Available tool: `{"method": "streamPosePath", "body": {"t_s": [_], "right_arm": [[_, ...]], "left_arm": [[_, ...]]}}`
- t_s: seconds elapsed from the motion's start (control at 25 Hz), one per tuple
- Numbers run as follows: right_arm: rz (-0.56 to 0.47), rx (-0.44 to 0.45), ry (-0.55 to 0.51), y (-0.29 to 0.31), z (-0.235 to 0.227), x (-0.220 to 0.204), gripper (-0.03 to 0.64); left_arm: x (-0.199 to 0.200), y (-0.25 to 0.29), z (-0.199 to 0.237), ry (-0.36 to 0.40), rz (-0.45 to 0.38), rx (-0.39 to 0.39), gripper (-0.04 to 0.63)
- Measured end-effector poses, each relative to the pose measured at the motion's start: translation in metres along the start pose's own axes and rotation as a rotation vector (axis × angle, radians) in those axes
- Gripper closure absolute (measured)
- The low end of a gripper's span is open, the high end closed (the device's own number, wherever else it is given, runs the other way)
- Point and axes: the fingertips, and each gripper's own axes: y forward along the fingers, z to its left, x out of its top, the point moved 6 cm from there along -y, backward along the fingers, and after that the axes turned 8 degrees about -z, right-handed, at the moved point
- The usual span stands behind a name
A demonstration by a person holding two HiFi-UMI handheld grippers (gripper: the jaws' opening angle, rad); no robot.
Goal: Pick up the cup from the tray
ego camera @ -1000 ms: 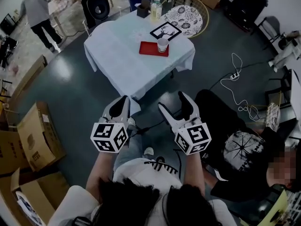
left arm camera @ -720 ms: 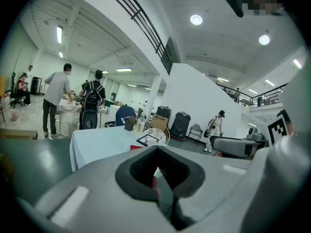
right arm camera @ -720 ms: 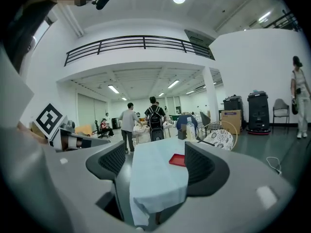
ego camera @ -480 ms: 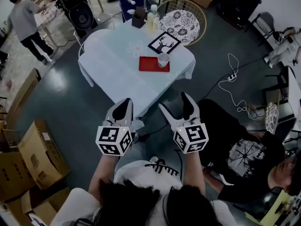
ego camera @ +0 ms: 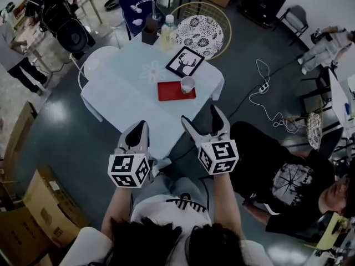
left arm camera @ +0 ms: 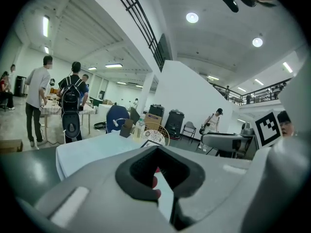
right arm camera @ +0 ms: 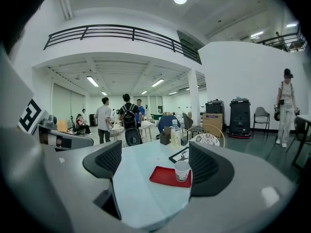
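Observation:
A white paper cup (ego camera: 188, 84) stands upright on the right end of a flat red tray (ego camera: 173, 91), on a table with a pale cloth (ego camera: 122, 93). Both grippers hover short of the table's near edge, well away from the cup. My left gripper (ego camera: 136, 133) is shut with nothing in it; its own view shows the jaws (left arm camera: 158, 166) pressed together, with a sliver of red behind. My right gripper (ego camera: 203, 124) is open and empty. In the right gripper view the cup (right arm camera: 182, 171) and tray (right arm camera: 166, 176) show between the open pads (right arm camera: 208, 168).
Behind the tray lie a framed deer picture (ego camera: 184, 62), a bottle (ego camera: 167, 25) and a dark holder (ego camera: 149, 34). A round patterned chair (ego camera: 201, 29) stands beyond the table. A person in black (ego camera: 288, 176) sits on the floor at right. Cardboard boxes (ego camera: 39, 204) are at left, a cable (ego camera: 265, 87) at right.
The table, tray and cup have slid down and left in the head view as I come closer. Both grippers have moved forward towards the table edge; their jaws have not changed.

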Motion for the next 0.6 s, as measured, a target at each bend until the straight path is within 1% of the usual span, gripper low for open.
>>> {"method": "streamPosePath", "body": {"t_s": [0.16,0.28,0.36,0.44,0.52,0.6], "right_arm": [[0.018,-0.024,-0.024,0.026,-0.005,-0.002,0.156],[0.039,-0.029,-0.027,0.041,-0.012,-0.007,0.152],[0.050,-0.036,-0.027,0.051,-0.020,-0.009,0.150],[0.067,-0.033,-0.027,0.060,-0.027,-0.014,0.149],[0.086,-0.027,-0.024,0.068,-0.033,-0.022,0.146],[0.092,-0.030,-0.008,0.080,-0.040,-0.028,0.146]], "left_arm": [[0.004,0.014,0.014,0.011,0.009,-0.003,0.595],[0.006,0.024,0.020,0.010,0.018,0.001,0.595],[0.006,0.033,0.022,-0.009,0.012,0.001,0.595],[0.001,0.043,0.026,-0.056,0.013,0.011,0.595],[-0.008,0.052,0.031,-0.084,0.039,0.026,0.595],[-0.015,0.065,0.034,-0.072,0.086,0.023,0.595]]}}
